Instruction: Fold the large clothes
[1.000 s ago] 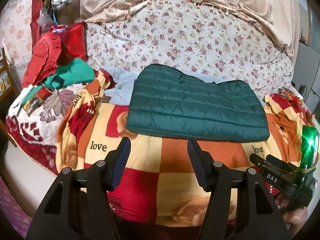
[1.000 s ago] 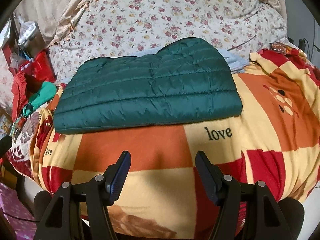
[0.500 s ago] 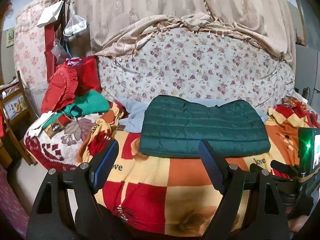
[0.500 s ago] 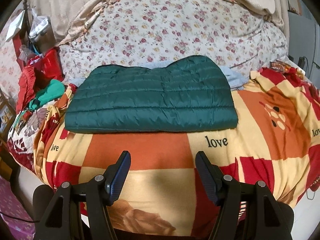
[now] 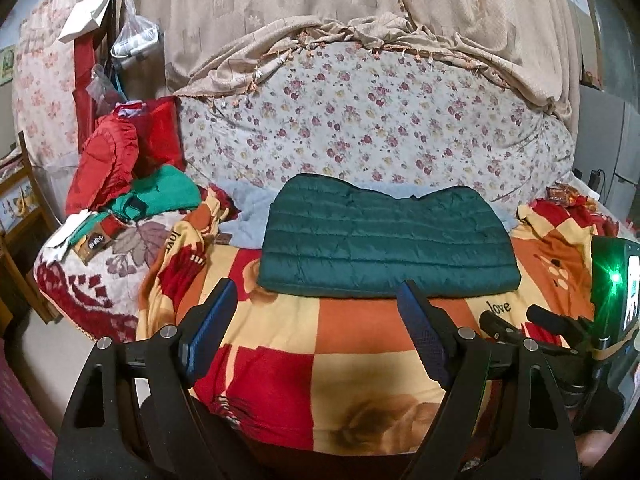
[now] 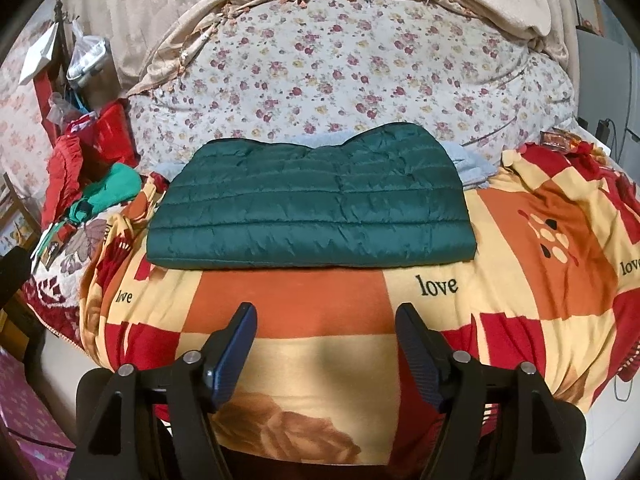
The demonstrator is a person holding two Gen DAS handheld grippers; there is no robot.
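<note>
A dark green quilted jacket (image 5: pixel 384 240) lies folded into a flat rectangle on the red, orange and yellow "love" blanket (image 5: pixel 360 344). It also shows in the right wrist view (image 6: pixel 312 208). My left gripper (image 5: pixel 318 292) is open and empty, held back from the jacket's near edge. My right gripper (image 6: pixel 326 314) is open and empty, also short of the jacket over the blanket (image 6: pixel 328 344). The right gripper's body with a green light (image 5: pixel 612 280) shows at the right of the left wrist view.
A pile of red and green clothes (image 5: pixel 132 184) lies at the left on a leaf-patterned cover. A pale blue cloth (image 5: pixel 248 216) lies behind the jacket. A large floral bundle (image 5: pixel 380 120) rises behind. A wooden chair (image 5: pixel 16 200) stands at the far left.
Both grippers have drawn back and tilted up from the bed, so the jacket looks farther and more of the curtain shows. Both stay open. The jacket has not moved.
</note>
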